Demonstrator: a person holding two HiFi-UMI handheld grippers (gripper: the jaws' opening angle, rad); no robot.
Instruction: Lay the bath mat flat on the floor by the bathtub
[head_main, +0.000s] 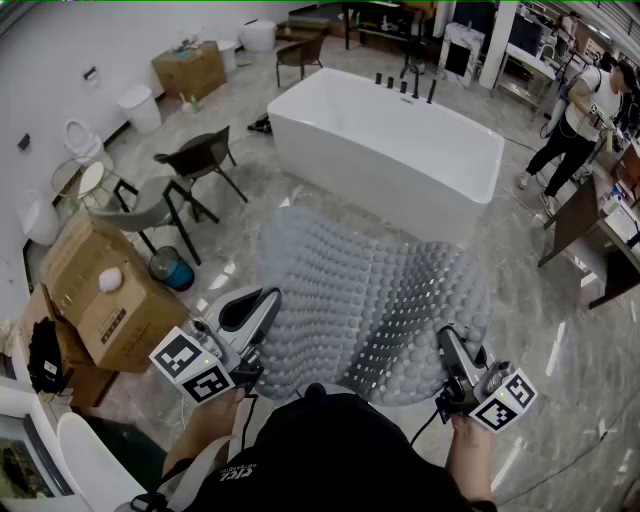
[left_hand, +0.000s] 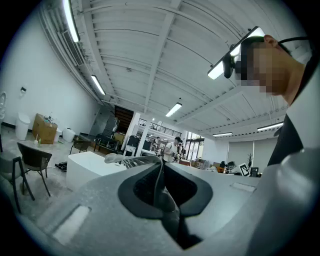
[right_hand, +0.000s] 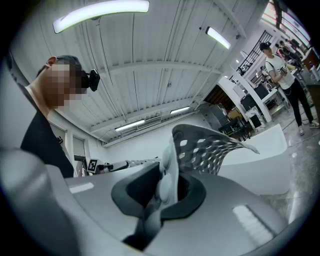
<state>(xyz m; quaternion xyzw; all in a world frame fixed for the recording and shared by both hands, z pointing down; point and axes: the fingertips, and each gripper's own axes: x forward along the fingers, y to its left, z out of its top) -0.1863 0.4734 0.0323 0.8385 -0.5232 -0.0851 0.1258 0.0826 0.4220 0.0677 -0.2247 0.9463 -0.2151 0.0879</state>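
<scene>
The bath mat (head_main: 375, 300) is held aloft at frame centre, pinched by left gripper (head_main: 262, 340) and right gripper (head_main: 447, 365); laying beside the bathtub (head_main: 385, 145) remains.

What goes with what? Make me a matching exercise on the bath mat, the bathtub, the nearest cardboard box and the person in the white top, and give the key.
Things:
1. bath mat
2. bathtub
3. nearest cardboard box
4. person in the white top

Descriptions:
A. white, beyond the mat
B. standing at the far right
C. grey, gripped at its near edge by the left tool and the right tool
D. brown, at the left, with a white lump on top

Pairs: 1-C, 2-A, 3-D, 4-B
</scene>
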